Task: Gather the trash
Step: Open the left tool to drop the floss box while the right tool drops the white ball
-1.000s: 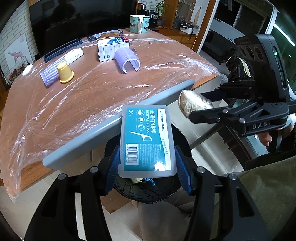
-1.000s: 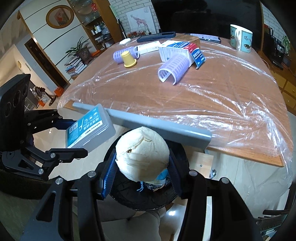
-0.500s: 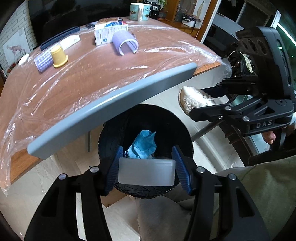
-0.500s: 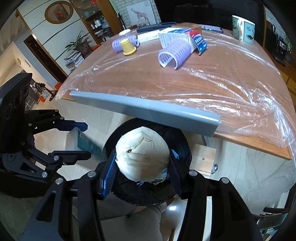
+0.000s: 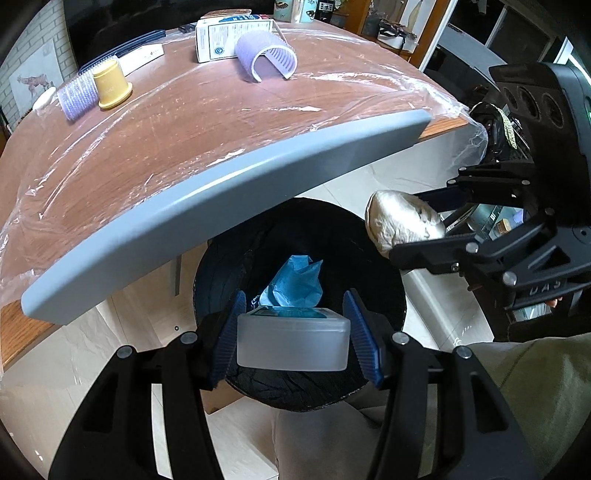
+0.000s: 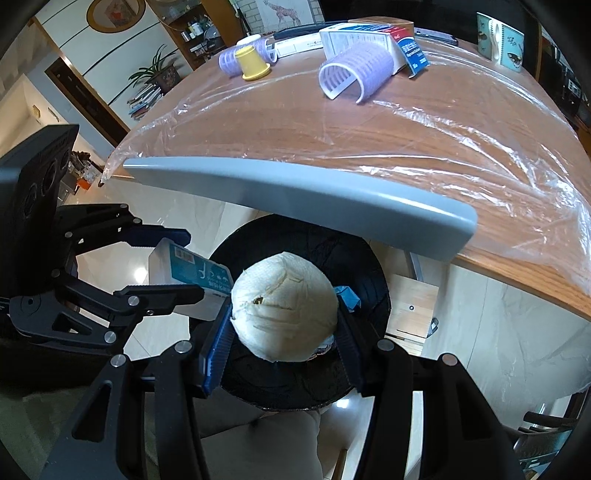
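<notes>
My left gripper point(image 5: 293, 338) is shut on a translucent dental floss box point(image 5: 293, 341) with a teal label, tipped down over the mouth of a black trash bin point(image 5: 221, 266). Blue paper point(image 5: 295, 284) lies inside the bin. My right gripper point(image 6: 284, 325) is shut on a crumpled ball of white paper point(image 6: 284, 306) and holds it over the same bin point(image 6: 354, 254). The right gripper with the paper ball point(image 5: 402, 225) shows at the right of the left wrist view. The left gripper with the floss box point(image 6: 192, 269) shows at the left of the right wrist view.
A grey chair back point(image 5: 221, 184) stands between the bin and a wooden table point(image 5: 184, 122) covered in plastic film. On the table lie purple hair rollers point(image 5: 266, 55), a yellow cup point(image 5: 110, 85), a white carton point(image 5: 229, 37) and a mug point(image 6: 502, 35).
My left gripper has tilted down and forward, so the floss box now points into the bin instead of lying flat. My right gripper with the paper ball has moved lower over the bin.
</notes>
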{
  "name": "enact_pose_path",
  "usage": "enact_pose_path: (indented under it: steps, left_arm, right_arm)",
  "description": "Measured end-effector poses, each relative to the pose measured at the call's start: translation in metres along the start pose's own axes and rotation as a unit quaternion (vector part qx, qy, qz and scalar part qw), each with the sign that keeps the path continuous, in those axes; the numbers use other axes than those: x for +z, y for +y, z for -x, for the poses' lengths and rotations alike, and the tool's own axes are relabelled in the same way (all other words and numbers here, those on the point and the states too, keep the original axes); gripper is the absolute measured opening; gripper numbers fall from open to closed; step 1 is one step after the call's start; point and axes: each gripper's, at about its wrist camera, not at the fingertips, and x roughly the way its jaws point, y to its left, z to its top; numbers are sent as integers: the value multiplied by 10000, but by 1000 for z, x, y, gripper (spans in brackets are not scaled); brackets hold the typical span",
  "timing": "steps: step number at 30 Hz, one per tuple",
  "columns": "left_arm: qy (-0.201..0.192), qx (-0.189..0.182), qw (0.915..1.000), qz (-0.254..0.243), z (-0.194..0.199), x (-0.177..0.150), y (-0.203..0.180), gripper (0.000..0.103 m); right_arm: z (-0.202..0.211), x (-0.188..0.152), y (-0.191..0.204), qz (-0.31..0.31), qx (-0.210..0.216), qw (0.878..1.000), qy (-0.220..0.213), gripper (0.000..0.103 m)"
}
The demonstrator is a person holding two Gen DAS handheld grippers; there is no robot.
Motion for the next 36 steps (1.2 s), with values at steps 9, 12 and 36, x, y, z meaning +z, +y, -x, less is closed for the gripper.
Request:
enact_pose_path:
  steps: [9, 12, 36]
  left_arm:
    - [70, 60, 10000, -3, -10, 5, 6, 56]
    - [108, 73, 9999, -4, -14, 6, 8, 56]
    - [287, 122, 9995, -31, -33, 7, 21, 56]
  right_arm:
    - [-15, 1, 3, 136, -85, 9998, 146, 51]
    - [-19, 1, 2, 177, -138, 9996, 198, 51]
    - [-41, -4, -4, 229, -280, 9982, 484, 51]
